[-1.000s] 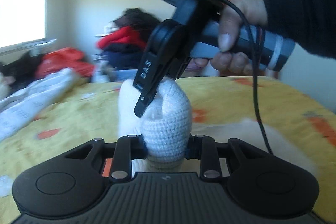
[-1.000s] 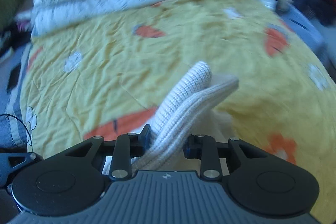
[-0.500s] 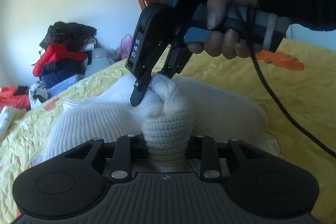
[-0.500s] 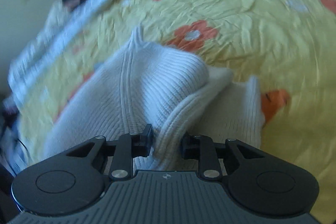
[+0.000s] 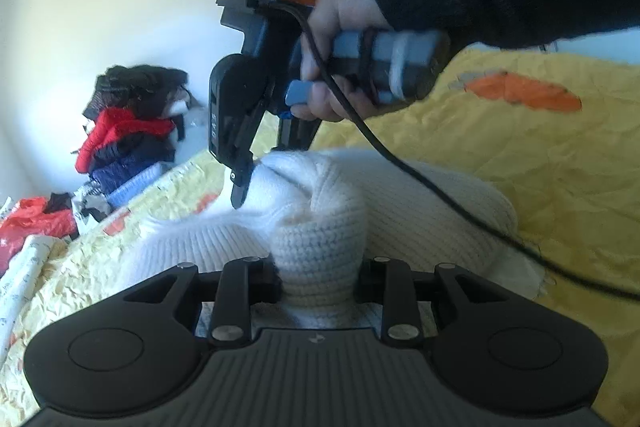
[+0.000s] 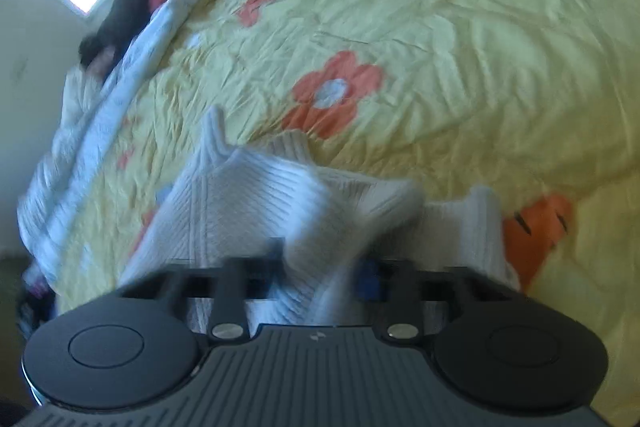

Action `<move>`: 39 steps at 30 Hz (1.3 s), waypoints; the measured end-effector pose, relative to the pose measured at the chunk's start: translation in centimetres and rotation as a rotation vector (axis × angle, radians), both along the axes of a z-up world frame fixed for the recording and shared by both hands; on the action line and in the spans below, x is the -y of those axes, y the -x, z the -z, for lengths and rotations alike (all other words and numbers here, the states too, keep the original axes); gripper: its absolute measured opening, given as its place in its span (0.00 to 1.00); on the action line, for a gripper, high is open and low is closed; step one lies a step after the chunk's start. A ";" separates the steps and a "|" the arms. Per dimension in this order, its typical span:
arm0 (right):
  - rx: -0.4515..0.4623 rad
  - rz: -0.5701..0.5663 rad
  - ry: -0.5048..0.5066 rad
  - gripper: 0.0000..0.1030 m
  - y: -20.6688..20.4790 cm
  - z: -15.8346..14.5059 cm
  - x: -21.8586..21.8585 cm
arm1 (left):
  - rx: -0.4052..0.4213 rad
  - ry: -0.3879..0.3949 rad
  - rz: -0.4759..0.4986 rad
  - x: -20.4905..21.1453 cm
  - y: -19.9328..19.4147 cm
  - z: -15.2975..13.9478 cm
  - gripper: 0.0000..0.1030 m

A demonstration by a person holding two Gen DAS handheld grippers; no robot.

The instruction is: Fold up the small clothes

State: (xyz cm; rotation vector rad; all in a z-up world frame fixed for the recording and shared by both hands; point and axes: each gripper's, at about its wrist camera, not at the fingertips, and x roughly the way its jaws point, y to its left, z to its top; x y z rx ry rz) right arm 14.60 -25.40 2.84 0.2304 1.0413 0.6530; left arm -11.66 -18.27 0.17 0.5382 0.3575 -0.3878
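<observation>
Left wrist view: two grippers fold a white knit sweater [image 5: 420, 203] on the bed [image 5: 560, 155].
The left hand-held gripper [image 5: 320, 275] pinches a thick fold. Just ahead, the right hand-held gripper [image 5: 260, 171] is closing on another bunch. Next, I think, lay the fold flat and let go. The sweater's long side runs sideways across both.

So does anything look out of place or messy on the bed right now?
Nothing is spilled or damaged. The white sweater is bunched up, pinched by the left gripper and the right gripper, whose jaws are closing. Loose clothes are piled untidily at the far edge of the bed.
</observation>
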 end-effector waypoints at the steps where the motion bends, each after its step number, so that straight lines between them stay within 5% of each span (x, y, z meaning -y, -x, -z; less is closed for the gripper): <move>1: 0.045 -0.016 -0.007 0.24 0.5 -1.1 0.0 | 0.023 0.012 0.000 -0.2 0.3 -0.8 0.28; 4: 0.201 -0.072 -0.086 0.24 2.4 -6.4 0.7 | 0.119 0.048 0.026 -0.3 1.3 -3.7 0.28; 7: 0.265 -0.102 -0.089 0.23 3.4 -9.0 2.2 | 0.126 0.056 0.077 0.4 1.6 -4.9 0.28; 10: 0.196 -0.049 -0.032 0.23 2.8 -6.5 4.5 | 0.027 0.050 0.106 1.6 0.8 -2.7 0.28; 13: 0.078 0.039 0.024 0.23 2.5 -0.8 6.3 | -0.088 -0.008 0.117 2.9 -0.6 0.8 0.28; 16: 0.055 0.122 -0.064 0.23 3.3 1.7 7.3 | 0.005 -0.078 0.147 3.2 0.0 1.5 0.31; 18: 0.052 0.144 -0.093 0.23 3.5 1.8 7.6 | 0.000 -0.048 0.163 1.9 0.2 0.6 0.34; 19: 0.051 0.147 -0.096 0.23 3.5 1.9 7.6 | 0.005 -0.035 0.174 0.9 0.6 0.1 0.40; 22: 0.026 0.156 -0.115 0.33 3.3 2.2 8.1 | 0.061 -0.065 0.171 -3.0 2.6 -0.3 0.82; 23: 0.011 0.165 -0.137 0.38 3.1 2.3 8.5 | 0.084 -0.086 0.160 -3.8 3.9 -0.1 0.82; 28: -0.008 0.181 -0.185 0.43 3.3 2.8 9.2 | 0.101 -0.212 0.000 -10.0 4.9 2.0 0.82; 33: -0.008 0.174 -0.135 0.44 2.8 2.3 8.3 | 0.035 -0.140 -0.112 -11.5 0.8 1.8 0.80; 35: -0.002 0.164 -0.102 0.44 2.8 2.0 7.8 | 0.008 -0.095 -0.097 -11.5 -0.1 1.6 0.53; 37: 0.012 0.147 -0.073 0.30 2.9 1.8 7.3 | -0.012 -0.081 -0.069 -11.3 -0.1 1.8 0.34; 39: 0.053 0.130 -0.036 0.23 3.4 0.7 6.7 | 0.019 -0.075 -0.084 -11.3 0.8 2.1 0.29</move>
